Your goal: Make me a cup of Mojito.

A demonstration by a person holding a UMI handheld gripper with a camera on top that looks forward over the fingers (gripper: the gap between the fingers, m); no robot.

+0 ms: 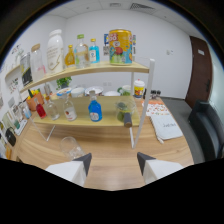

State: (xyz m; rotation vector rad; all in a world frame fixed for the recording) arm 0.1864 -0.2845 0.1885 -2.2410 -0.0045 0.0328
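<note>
— Where's your glass?
— Your glass [70, 146] stands upright, long axis vertical, on the tabletop [115, 145], just ahead of your hand-held gripper [114, 162], whose fingers are spread apart, holding nothing.

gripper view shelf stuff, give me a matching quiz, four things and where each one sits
Things:
1. yellow can
2. blue bottle
3. clear glass
4. claw

Places:
A. on the wooden table, just ahead of the left finger
B. top shelf
C. open, nothing between its fingers
D. lower shelf

Pairs: 1-B, 2-D, 3-A, 4-C
</note>
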